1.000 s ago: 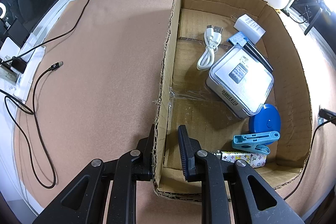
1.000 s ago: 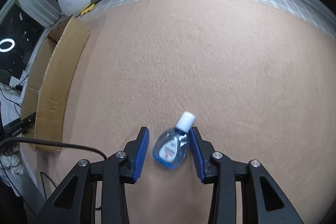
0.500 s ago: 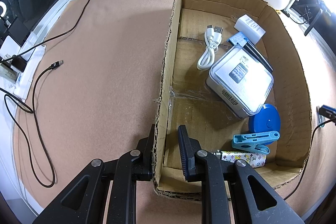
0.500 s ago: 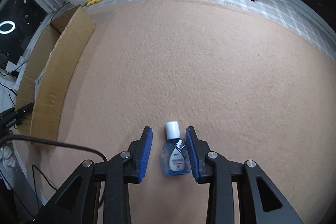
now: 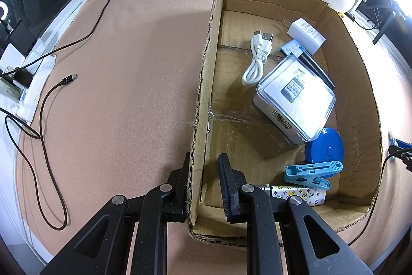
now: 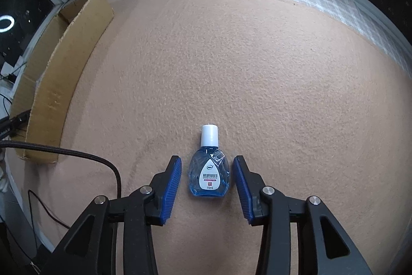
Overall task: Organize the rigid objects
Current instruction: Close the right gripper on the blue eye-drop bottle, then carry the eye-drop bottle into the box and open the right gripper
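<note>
- So our right gripper (image 6: 207, 183) has just been opening; the eye-drop bottle (image 6: 209, 173) lies flat on the felt mat (image 6: 257, 68) between its pads, touching neither.
- Left gripper (image 5: 203, 182) is clamped on the cardboard box (image 5: 203, 84) wall.
- Risk: a slick rounded bottle could squirt out of an off-centre pinch.
- Box contents are hidden from the right view, and the patterned item by the peg (image 5: 312, 172) is half covered.

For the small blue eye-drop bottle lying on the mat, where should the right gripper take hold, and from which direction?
Grip the eye-drop bottle across its wide body, not the narrow white cap. It lies flat, label up, cap pointing away, so come straight down from above. The right gripper already straddles the body, one pad on each curved side, with gaps showing; its jaws have just been opening. Closing there would probably hold best.
</note>
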Available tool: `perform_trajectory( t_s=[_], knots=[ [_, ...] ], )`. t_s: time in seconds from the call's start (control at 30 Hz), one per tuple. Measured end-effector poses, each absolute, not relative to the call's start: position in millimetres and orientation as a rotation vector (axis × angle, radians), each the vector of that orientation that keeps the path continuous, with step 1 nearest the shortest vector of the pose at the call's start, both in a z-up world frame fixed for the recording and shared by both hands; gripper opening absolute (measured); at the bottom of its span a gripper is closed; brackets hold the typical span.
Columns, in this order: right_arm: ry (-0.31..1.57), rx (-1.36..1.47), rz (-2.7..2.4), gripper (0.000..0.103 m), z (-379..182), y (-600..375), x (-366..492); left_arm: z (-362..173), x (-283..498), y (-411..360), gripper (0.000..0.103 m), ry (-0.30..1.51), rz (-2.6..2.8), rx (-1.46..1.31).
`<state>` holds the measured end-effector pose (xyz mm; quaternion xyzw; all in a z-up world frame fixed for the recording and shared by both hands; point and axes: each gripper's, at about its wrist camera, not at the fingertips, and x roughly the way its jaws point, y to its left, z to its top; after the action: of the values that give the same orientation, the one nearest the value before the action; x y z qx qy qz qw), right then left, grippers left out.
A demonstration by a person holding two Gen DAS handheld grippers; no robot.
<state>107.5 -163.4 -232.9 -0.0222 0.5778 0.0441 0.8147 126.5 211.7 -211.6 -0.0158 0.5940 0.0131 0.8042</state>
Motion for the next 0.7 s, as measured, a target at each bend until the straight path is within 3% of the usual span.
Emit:
perform_trajectory(
  t_s=[0.13, 0.23, 0.7],
  knots=[
    [1.24, -0.083, 0.091, 0.037, -234.5, -157.7, 108.4, -212.1, 126.5, 211.3, 0.019, 1.271, 0.027, -0.034],
    [1.239, -0.102, 0.082, 0.028, -234.4, -158.2, 106.9, -211.9, 126.2, 211.3, 0.019, 1.271, 0.028, -0.033],
    [1.163, -0.161, 0.074, 0.028, -213.0, -144.7, 98.9, -211.9, 126.5, 211.3, 0.019, 1.271, 0.028, -0.033]
  ],
)
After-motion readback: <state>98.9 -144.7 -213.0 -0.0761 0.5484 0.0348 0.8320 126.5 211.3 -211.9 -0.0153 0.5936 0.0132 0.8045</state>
